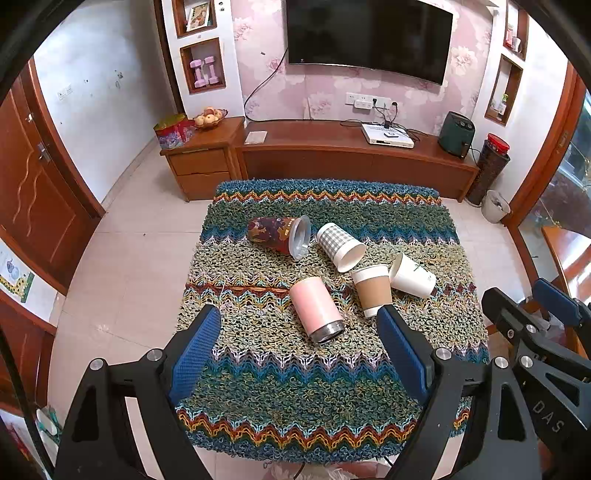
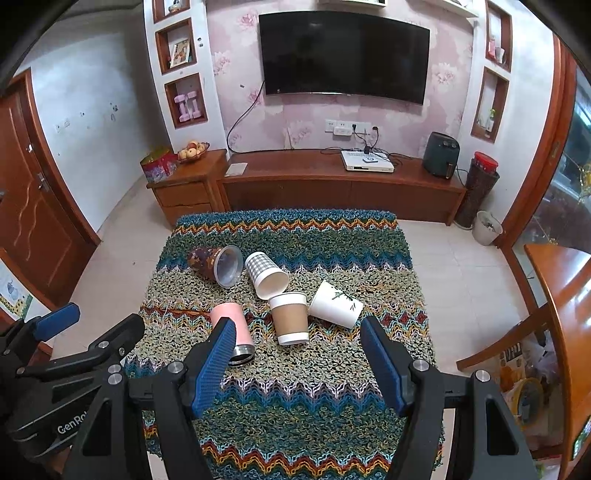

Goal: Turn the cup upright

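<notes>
Several cups lie on their sides on a table covered with a zigzag woven cloth point(image 1: 295, 387). A pink tumbler point(image 1: 316, 310) point(image 2: 232, 332) lies nearest, steel mouth toward me. A brown paper cup point(image 1: 371, 291) point(image 2: 290, 317), a white cup with a green sprig point(image 1: 412, 275) point(image 2: 336, 302), a grey checked cup point(image 1: 340, 245) point(image 2: 266, 275) and a dark floral cup point(image 1: 279, 234) point(image 2: 216, 264) lie behind. My left gripper point(image 1: 299, 325) is open and empty, above the near cloth. My right gripper point(image 2: 299, 339) is open and empty, just short of the brown cup.
A wooden TV cabinet point(image 1: 351, 155) with a set-top box and a dark appliance stands behind the table under a wall TV point(image 1: 369, 33). A wooden door point(image 1: 33, 199) is at the left. A white bin point(image 1: 495, 205) sits at the right. Wooden furniture point(image 2: 565, 295) stands at the right.
</notes>
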The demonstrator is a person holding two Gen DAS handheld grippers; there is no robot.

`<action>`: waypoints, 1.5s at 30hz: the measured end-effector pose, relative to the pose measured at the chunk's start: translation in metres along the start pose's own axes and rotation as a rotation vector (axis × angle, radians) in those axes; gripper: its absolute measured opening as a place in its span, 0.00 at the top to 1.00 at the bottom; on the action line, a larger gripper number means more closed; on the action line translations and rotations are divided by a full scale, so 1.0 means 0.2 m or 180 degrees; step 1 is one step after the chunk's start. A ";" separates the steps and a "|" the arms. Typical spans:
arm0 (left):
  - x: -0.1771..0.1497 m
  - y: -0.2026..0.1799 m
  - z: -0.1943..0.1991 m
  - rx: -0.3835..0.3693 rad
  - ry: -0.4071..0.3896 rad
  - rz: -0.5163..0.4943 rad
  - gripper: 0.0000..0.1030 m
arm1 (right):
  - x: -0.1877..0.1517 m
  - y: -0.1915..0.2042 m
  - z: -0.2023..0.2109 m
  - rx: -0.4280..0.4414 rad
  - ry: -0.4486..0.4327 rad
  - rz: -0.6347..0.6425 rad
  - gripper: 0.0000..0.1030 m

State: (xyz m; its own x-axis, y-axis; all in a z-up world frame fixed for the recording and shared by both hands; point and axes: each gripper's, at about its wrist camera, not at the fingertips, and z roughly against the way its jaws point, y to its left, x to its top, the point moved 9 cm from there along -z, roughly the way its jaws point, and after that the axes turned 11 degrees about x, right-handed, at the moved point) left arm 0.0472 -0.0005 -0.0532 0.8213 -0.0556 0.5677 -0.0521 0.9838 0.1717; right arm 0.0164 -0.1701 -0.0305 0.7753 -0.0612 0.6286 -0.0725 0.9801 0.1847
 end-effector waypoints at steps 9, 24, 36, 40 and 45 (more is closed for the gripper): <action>0.01 0.02 -0.04 0.0020 -0.0002 0.0006 0.14 | 0.03 -0.01 -0.04 -0.0039 -0.0047 -0.0004 0.32; 0.02 0.03 -0.21 0.0046 0.0129 -0.0022 0.14 | 0.04 -0.02 -0.20 -0.0102 0.0044 0.0068 0.32; -0.01 -0.01 -0.38 0.0059 0.0309 -0.0067 0.14 | 0.00 -0.02 -0.43 -0.0116 0.0276 0.0103 0.32; -0.01 -0.02 -0.42 0.0069 0.0340 -0.0070 0.14 | -0.01 -0.03 -0.48 -0.0096 0.0330 0.0096 0.32; -0.01 -0.02 -0.47 0.0079 0.0390 -0.0055 0.14 | -0.02 -0.03 -0.55 -0.0083 0.0399 0.0140 0.32</action>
State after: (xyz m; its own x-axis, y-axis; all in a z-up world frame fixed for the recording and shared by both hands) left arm 0.0985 0.0124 -0.1314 0.8855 -0.0496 0.4620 -0.0502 0.9783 0.2013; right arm 0.0828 -0.1541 -0.1166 0.8442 0.0043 0.5360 -0.0930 0.9860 0.1384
